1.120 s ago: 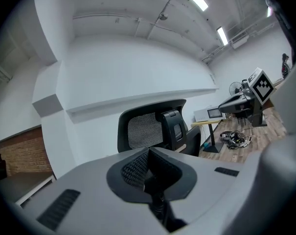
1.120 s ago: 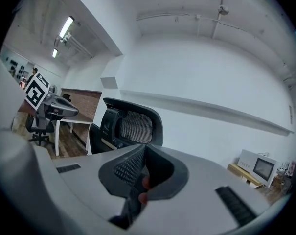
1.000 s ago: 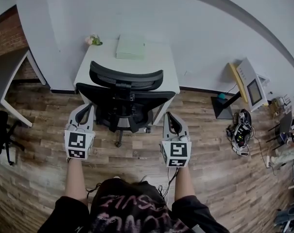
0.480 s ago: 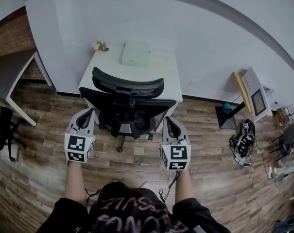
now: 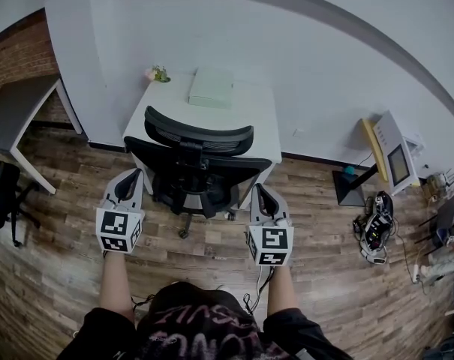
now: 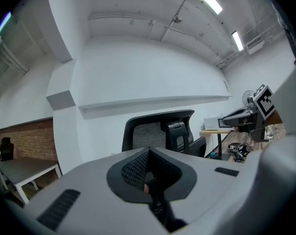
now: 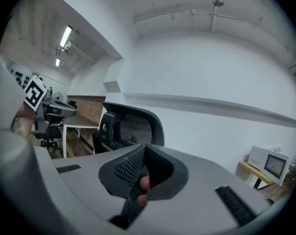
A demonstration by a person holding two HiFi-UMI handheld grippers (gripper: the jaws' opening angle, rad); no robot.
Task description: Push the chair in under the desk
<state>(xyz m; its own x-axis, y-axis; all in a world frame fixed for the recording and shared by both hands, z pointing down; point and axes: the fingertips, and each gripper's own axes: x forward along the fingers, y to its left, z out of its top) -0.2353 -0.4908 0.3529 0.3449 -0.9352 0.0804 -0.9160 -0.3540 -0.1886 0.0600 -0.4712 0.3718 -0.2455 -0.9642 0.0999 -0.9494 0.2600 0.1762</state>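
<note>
A black mesh-back office chair [image 5: 196, 163] stands in front of a white desk [image 5: 260, 118], with its seat partly under the desk and its back toward me. My left gripper [image 5: 130, 177] hovers just off the chair's left side, shut and empty. My right gripper [image 5: 261, 192] is shut and empty just off the chair's right side. Neither gripper clearly touches the chair. The left gripper view shows the chair back [image 6: 155, 133] beyond the closed left gripper [image 6: 148, 153]. In the right gripper view the chair back [image 7: 133, 126] stands to the left, past the closed right gripper [image 7: 144, 151].
A pale green box [image 5: 211, 87] and a small plant [image 5: 159, 73] sit on the desk, against a white wall. A grey table [image 5: 20, 111] and another black chair [image 5: 1, 193] are at the left. A screen on a stand [image 5: 392, 152] and tangled cables [image 5: 373, 235] are at the right.
The head view has shifted slightly, so the desk and chair sit lower in the picture. Both grippers stay shut beside the chair, a little further back from it.
</note>
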